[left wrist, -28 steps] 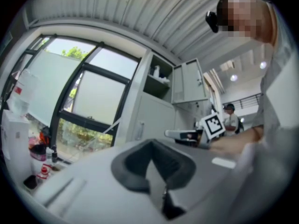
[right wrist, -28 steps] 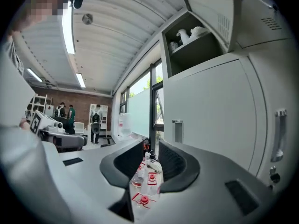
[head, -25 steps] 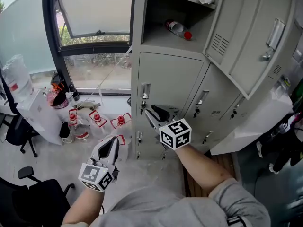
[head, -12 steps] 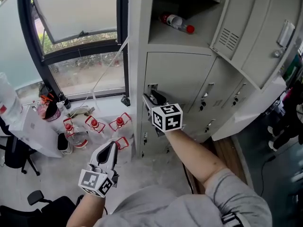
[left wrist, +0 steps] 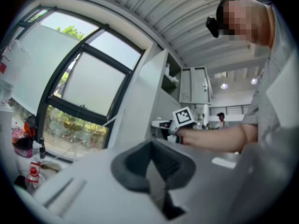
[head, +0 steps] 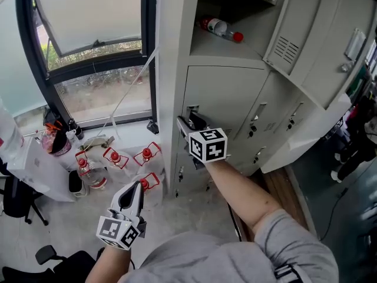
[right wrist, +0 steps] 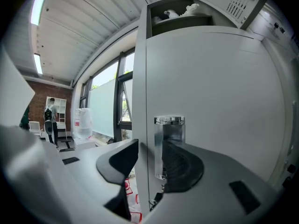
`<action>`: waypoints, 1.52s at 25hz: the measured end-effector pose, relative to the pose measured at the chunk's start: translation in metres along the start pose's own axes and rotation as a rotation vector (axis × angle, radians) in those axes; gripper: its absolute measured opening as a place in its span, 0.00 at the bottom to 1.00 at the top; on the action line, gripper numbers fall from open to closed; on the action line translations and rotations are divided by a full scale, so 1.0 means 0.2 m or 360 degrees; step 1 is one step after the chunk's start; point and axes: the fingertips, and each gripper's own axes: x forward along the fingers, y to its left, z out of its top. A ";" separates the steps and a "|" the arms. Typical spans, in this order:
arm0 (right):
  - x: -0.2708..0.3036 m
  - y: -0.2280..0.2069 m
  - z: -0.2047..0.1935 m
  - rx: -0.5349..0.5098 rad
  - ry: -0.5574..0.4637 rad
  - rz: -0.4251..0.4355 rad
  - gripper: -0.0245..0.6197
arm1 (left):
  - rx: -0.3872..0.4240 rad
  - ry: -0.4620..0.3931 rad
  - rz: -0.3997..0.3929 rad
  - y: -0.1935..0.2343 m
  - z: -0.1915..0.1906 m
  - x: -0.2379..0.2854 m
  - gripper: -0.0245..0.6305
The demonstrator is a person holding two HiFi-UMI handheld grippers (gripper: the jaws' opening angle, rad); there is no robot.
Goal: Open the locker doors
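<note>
The closed grey locker door in the left column carries a chrome handle near its left edge. My right gripper is at that handle. The jaws of the right gripper are opening and straddle the handle. The right pad lies next to the handle and the left pad stands clear of it. My left gripper hangs low over the floor, shut and empty. In its own view the left gripper points toward the lockers.
Open locker doors swing out at the right. A bottle with a red cap lies in the open upper compartment. Red-capped bottles stand on the floor under the window. An office chair is at the left.
My right gripper has moved up from below the handle onto it, and its jaws have spread. The left gripper stays low with little movement.
</note>
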 end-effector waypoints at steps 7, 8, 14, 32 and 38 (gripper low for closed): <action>-0.04 0.03 -0.01 0.0018 0.0013 0.0088 0.26 | 0.0000 0.0005 -0.0017 -0.06 0.00 0.02 0.04; -0.05 0.03 -0.01 0.0019 0.0010 0.0104 0.26 | -0.0004 0.0002 -0.0016 -0.08 0.00 0.02 0.04; -0.21 0.08 -0.02 0.0010 -0.0011 0.0229 0.25 | -0.0006 0.0010 -0.0025 -0.23 -0.04 0.08 0.04; -1.10 -0.13 -0.16 -0.0061 -0.0051 0.0639 0.21 | 0.0066 0.0018 0.0010 -1.19 -0.22 0.38 0.04; -1.36 -0.39 -0.19 -0.0044 -0.0038 0.0728 0.24 | 0.0072 0.0012 0.0011 -1.53 -0.27 0.50 0.04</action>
